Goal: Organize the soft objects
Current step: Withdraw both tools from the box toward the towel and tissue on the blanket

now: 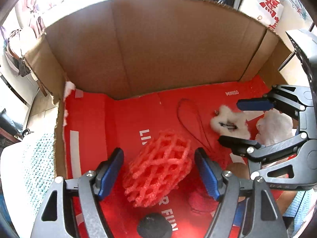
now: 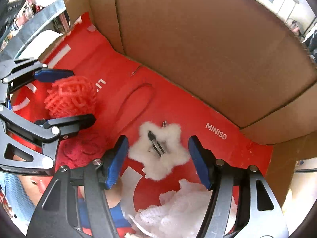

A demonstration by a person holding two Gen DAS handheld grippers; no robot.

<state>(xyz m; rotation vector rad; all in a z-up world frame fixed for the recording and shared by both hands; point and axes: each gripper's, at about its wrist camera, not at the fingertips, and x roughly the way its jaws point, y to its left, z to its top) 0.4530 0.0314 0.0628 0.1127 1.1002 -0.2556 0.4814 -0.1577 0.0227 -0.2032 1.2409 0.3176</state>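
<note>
foam net [image 1: 158, 168], red and springy, sits on the red bag [image 1: 126, 119] lining the cardboard box [image 1: 158, 49], right between the wide-spread pads of the left claw [image 1: 159, 170], and from the left wrist view nothing is pinched yet. it looks featherlight and crushable, so a gentle squeeze across its middle should do. far right, the right claw [image 1: 240, 123] straddles the fluffy star.

over to the right wrist view: fluffy star [image 2: 158, 150], white with a dark clip at its centre, lies flat between the right claw's [image 2: 158, 161] wide pads. soft pile, likely slippery, so best gripped across the body, clear of the clip. white mesh pouf [image 2: 186, 208] waits nearer.
</note>
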